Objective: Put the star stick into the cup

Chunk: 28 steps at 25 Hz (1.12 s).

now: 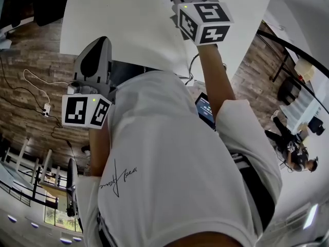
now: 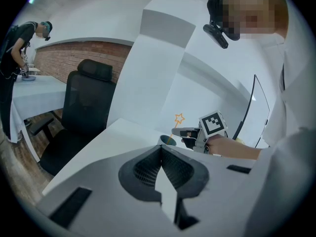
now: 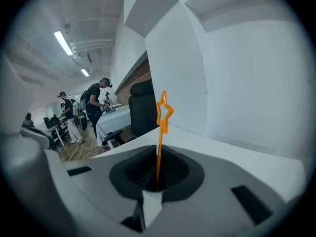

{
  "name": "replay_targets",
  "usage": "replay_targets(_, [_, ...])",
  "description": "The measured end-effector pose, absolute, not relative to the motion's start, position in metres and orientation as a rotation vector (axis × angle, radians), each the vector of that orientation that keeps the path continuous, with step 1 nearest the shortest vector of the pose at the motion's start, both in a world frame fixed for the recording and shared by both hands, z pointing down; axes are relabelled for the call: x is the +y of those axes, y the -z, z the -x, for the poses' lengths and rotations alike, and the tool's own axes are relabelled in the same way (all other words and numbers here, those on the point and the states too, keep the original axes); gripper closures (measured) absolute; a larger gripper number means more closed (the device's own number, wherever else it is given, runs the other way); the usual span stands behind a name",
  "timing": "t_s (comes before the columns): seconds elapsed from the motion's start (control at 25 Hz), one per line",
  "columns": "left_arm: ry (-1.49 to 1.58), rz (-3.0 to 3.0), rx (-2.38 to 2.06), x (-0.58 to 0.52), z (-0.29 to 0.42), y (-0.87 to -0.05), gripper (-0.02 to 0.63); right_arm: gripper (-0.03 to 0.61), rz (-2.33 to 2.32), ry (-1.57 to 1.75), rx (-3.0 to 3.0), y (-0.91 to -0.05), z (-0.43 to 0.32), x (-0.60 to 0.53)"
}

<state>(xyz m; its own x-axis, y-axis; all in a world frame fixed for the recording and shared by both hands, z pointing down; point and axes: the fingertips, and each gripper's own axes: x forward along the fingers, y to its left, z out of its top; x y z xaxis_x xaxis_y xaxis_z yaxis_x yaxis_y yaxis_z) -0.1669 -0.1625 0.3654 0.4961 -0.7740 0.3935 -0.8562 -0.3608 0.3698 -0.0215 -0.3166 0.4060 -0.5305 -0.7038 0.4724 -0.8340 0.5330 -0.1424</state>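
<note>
Our right gripper (image 3: 157,183) has its jaws pinched almost together on the orange star stick (image 3: 163,113), which rises upright from between them with the star on top. In the left gripper view the stick leans over the cup (image 2: 165,140) with its lower end at the cup's mouth — whether it is inside we cannot tell. The cup stands on the white table (image 2: 111,139), near its far edge. Our left gripper (image 2: 160,151) is well apart from the cup — jaws pressed together, nothing between them.
</note>
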Motion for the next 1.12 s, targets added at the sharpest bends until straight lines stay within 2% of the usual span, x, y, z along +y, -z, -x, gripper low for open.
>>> replay_targets(0.44, [-0.19,-2.199,-1.337,-0.16,0.173,-0.369,0.604,0.555,-1.253,-0.494,-2.392,-0.409,0.021,-0.319])
replay_targets(1.12, [-0.174,-2.199,-1.336,-0.164,0.171,-0.368,0.604,0.52,-1.261,-0.508,-2.356,-0.415,0.011,-0.32])
